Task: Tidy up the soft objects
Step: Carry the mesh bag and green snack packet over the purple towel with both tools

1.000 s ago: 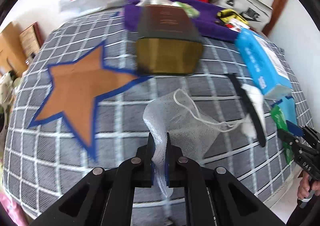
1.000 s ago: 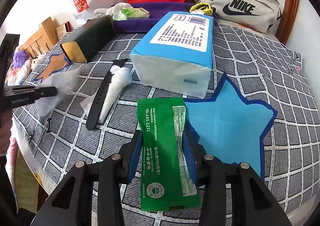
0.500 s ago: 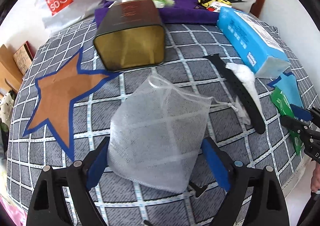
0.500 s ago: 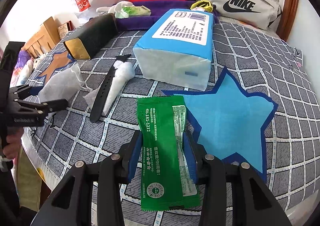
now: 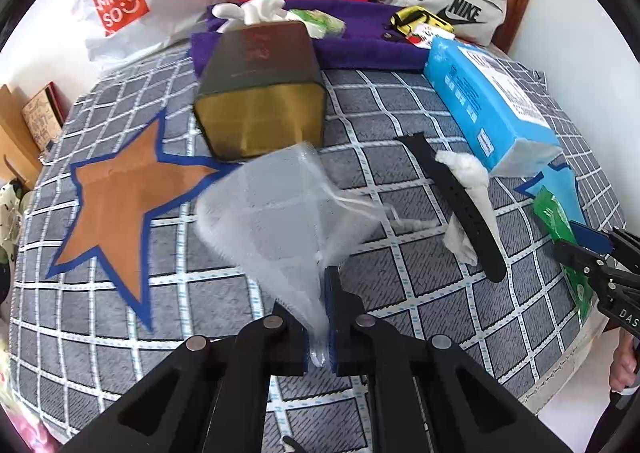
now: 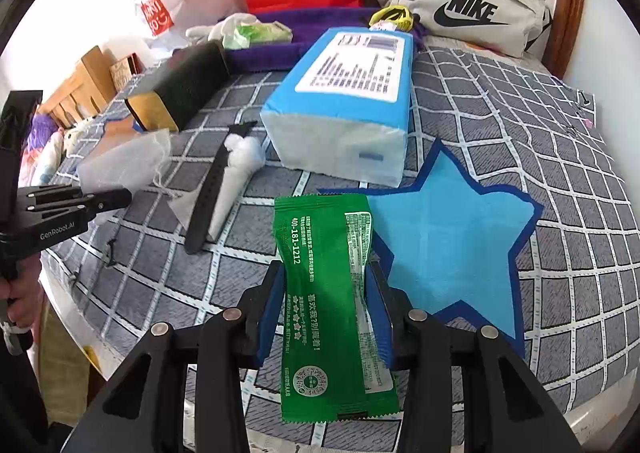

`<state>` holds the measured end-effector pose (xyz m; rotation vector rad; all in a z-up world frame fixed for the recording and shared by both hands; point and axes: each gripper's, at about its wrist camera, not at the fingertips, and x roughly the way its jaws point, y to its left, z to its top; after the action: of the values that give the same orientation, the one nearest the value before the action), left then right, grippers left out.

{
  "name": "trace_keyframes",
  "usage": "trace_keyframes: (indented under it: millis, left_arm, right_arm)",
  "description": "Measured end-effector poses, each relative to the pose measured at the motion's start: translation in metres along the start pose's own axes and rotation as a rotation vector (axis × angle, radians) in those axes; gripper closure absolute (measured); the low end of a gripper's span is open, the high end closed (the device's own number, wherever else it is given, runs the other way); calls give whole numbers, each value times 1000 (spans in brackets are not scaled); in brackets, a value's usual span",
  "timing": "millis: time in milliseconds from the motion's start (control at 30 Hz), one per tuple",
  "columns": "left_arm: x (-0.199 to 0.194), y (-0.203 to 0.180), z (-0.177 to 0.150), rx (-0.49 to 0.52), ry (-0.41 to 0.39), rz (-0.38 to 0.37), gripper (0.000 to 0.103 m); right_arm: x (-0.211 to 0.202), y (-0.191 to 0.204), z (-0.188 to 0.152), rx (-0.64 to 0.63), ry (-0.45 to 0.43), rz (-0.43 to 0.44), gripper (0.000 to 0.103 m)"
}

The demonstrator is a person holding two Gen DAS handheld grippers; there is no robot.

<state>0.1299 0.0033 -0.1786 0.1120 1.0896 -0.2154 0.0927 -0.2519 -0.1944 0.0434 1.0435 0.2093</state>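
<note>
Fingers (image 5: pixel 332 293) of left gripper (image 5: pixel 322 317) just closed, pinching mesh bag (image 5: pixel 288 209), tilted downward.

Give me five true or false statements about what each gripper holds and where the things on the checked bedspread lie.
1. The left gripper is shut on the white mesh drawstring pouch. True.
2. The right gripper holds the black watch strap. False: it grips the green foil sachet; the strap lies on the grey checked bedspread.
3. The blue pack of tissues lies behind the blue star patch. True.
4. The dark box with a gold end sits on the blue star patch. False: it lies by the brown star patch.
5. The grey Nike bag is at the back. True.
</note>
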Motion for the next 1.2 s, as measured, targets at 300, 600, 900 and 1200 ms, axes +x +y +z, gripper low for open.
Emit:
trace_keyframes:
  millis: [300, 600, 900, 1200]
  left_arm:
    - [-32, 28, 16, -95, -42, -60, 96]
    - [-73, 39, 35, -119, -127, -62, 96]
    - [-87, 41, 64, -118, -162, -17, 96]
    - [-76, 45, 101, -143, -150, 4, 96]
  right_arm:
    - [-31, 2, 19, -6, -65, 18, 63]
    - [-58, 4, 48, -2, -141, 51, 63]
    - [-69, 8, 86, -21, -193, 61, 63]
    - [-63, 3, 134, -21, -223, 44, 63]
